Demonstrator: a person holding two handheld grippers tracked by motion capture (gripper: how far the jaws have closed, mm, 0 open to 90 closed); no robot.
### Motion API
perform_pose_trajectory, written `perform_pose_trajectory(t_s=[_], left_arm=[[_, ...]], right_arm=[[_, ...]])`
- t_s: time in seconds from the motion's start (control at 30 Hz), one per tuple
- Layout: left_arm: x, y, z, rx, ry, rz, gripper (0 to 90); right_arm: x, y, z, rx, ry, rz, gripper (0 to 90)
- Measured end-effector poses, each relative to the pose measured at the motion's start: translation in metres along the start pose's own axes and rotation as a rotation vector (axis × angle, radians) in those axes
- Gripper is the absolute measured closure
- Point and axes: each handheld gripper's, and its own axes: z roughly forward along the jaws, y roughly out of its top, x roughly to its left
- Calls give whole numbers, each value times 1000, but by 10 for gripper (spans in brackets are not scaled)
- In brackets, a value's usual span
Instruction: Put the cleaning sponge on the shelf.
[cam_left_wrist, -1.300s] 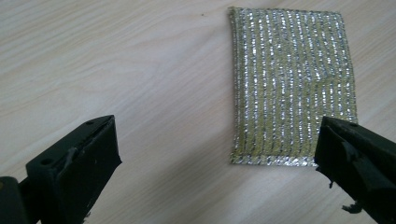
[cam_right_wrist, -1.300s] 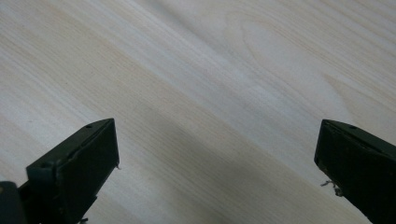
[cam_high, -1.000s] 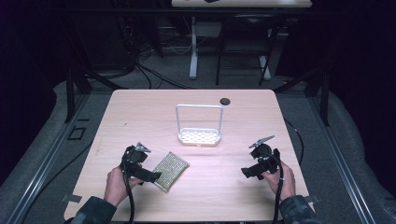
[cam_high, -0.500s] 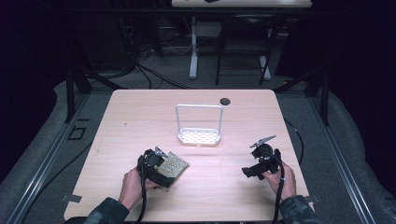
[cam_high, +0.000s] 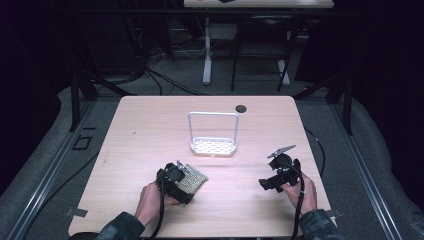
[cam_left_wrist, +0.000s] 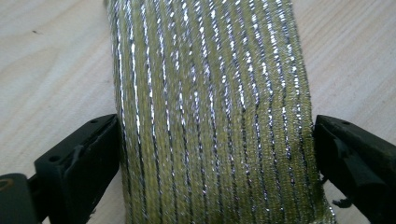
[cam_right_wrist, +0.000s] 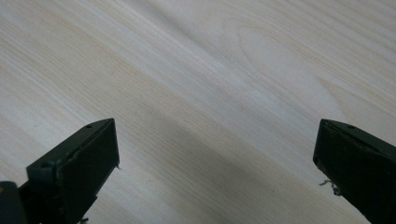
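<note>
Pad (cam_left_wrist: 212, 116) is straddled by L gripper (cam_high: 181, 177), jaws wide, not yet clamped. Rack (cam_high: 213, 135) awaits. R gripper (cam_high: 276, 176) is held idle w/ jaws wide.

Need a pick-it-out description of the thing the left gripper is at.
Start at the pale wooden table and find the white wire-handled rack near its middle. Nearer the person and slightly left lies a flat olive-green scouring pad with glittering silver threads, between the open jaws of the left gripper. It is the only green, sparkly thing there; the rack is plain white.
</note>
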Motion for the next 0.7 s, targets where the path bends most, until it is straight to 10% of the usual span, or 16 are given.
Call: perform_pose_trajectory(t_s=[0.7], left_arm=[[0, -2, -3, 1, 16, 4, 113]], right_arm=[[1, 0, 0, 7, 11, -18, 2]])
